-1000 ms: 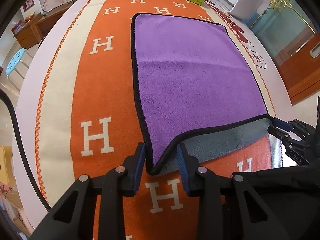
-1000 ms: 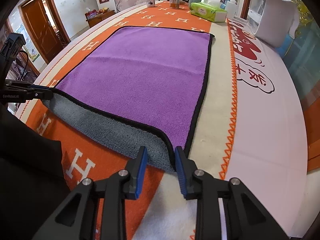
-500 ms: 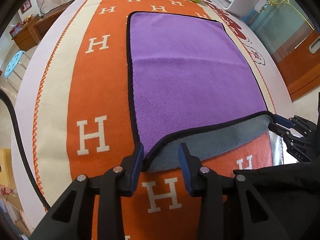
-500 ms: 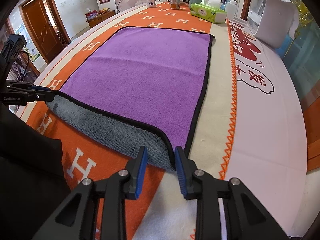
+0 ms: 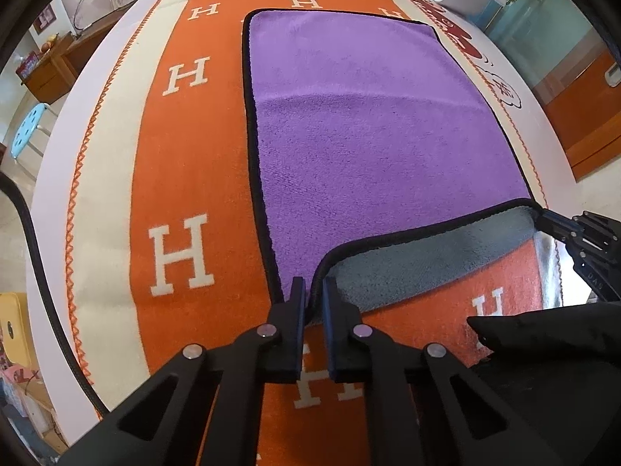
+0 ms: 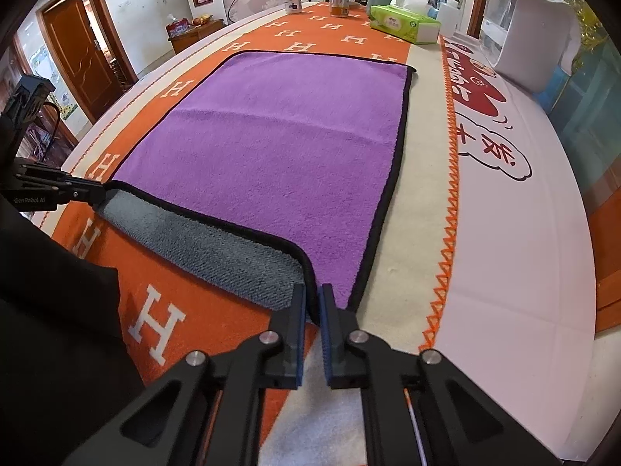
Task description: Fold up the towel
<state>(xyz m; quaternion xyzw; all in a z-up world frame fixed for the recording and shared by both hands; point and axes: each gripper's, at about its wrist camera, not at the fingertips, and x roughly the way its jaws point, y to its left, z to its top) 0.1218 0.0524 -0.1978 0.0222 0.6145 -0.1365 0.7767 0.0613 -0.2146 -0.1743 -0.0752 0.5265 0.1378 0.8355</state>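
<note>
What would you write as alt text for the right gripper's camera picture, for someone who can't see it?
The right gripper pinches the near corner of a purple towel, lifting the edge so the grey underside shows. The left gripper holds the other near corner. The towel lies on an orange cloth with white H letters.

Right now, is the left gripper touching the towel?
Touching. In the left wrist view, the left gripper has its blue pads closed on the black-edged near corner of the purple towel.
</note>
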